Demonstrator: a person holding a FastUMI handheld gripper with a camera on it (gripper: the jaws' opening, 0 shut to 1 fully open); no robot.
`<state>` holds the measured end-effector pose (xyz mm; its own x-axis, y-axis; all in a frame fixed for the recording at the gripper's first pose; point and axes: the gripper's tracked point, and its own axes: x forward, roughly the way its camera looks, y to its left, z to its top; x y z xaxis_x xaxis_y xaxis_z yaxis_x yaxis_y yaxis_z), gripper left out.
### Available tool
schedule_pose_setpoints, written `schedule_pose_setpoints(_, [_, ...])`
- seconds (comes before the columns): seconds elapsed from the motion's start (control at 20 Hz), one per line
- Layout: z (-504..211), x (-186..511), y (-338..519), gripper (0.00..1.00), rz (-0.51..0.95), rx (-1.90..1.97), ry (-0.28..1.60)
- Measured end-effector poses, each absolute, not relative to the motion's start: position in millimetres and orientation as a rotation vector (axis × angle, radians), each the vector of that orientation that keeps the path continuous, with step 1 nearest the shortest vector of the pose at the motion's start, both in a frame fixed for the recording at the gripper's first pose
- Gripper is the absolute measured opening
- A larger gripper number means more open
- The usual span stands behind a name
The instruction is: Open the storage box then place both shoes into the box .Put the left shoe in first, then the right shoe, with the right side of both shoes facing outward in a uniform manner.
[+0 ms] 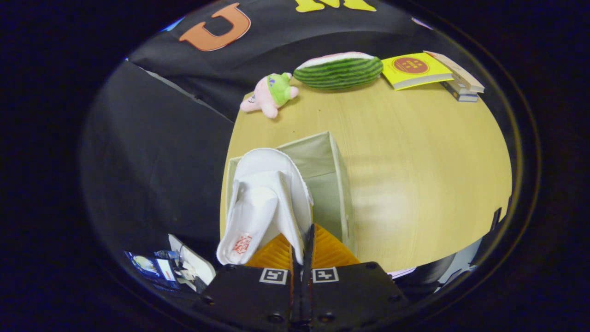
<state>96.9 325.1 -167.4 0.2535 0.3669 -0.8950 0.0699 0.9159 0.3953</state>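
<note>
The hand-held gripper (302, 240) is pinching a white shoe (265, 203) by its edge, fingers nearly closed. The shoe is hanging toward 11 o'clock, long axis running away, over the open box (339, 184) on the tabletop (415, 175).

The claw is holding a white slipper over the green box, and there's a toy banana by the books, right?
Not quite. In the gripper view it's a toy watermelon, not a banana, by the books. The claw does hold the white slipper over the green box.
</note>
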Motion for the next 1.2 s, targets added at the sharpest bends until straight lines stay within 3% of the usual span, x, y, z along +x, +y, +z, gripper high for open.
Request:
schedule_pose_setpoints(0.15, [-182.2, 103.1, 319.3, 0.06, 0.151, 0.38, 1.311])
schedule_pose_setpoints(0.4, [-187.3, 96.8, 322.0, 0.37, 0.154, 0.35, 1.315])
schedule_pose_setpoints(0.75, [-143.5, 90.5, 324.0, 0.41, 0.243, 0.241, 1.169])
schedule_pose_setpoints(0.9, [-122.9, 103.2, 307.6, 0.49, 0.238, 0.176, 1.022])
schedule_pose_setpoints(1.2, [-79.5, 100.3, 264.0, 0.51, 0.231, 0.176, 0.725])
